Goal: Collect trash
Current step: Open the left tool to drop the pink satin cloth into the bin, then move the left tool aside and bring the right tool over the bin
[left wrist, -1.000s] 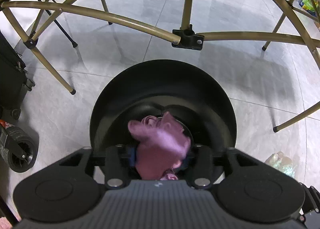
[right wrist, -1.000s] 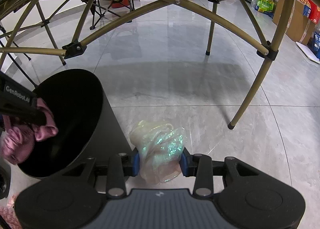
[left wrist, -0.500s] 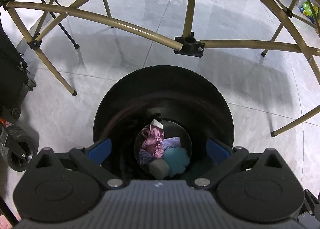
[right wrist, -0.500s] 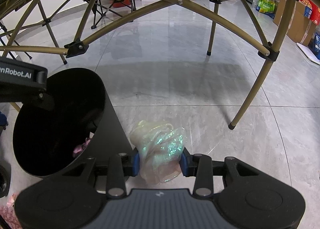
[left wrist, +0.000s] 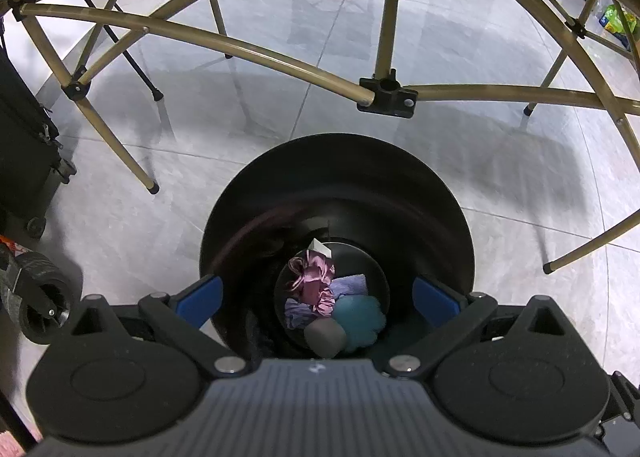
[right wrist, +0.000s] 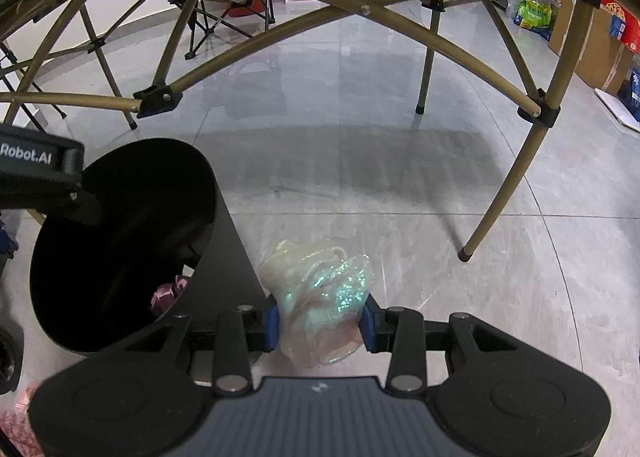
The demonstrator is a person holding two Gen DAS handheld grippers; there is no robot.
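Note:
A black round trash bin (left wrist: 456, 225) stands on the floor, also in the right wrist view (right wrist: 224, 241). At its bottom lie a purple satin cloth (left wrist: 314, 283), a teal piece (left wrist: 360, 315), a grey lump (left wrist: 325, 337) and lilac scraps. My left gripper (left wrist: 318, 293) is open and empty above the bin mouth. My right gripper (right wrist: 319, 322) is shut on an iridescent crumpled plastic wrap (right wrist: 320, 293), held just right of the bin. The left gripper's body (right wrist: 40, 173) shows over the bin.
Gold folding-table legs and braces (left wrist: 384, 93) arch over the grey tiled floor (right wrist: 360, 177). A black wheeled case (left wrist: 24, 161) and a small wheel (left wrist: 36, 309) are at the left. Cardboard boxes (right wrist: 600, 49) and a folding chair (right wrist: 228, 17) stand farther off.
My left gripper opened and the purple cloth dropped into the bin; the gripper then rose slightly. The right gripper kept hold of the plastic wrap, nearly still.

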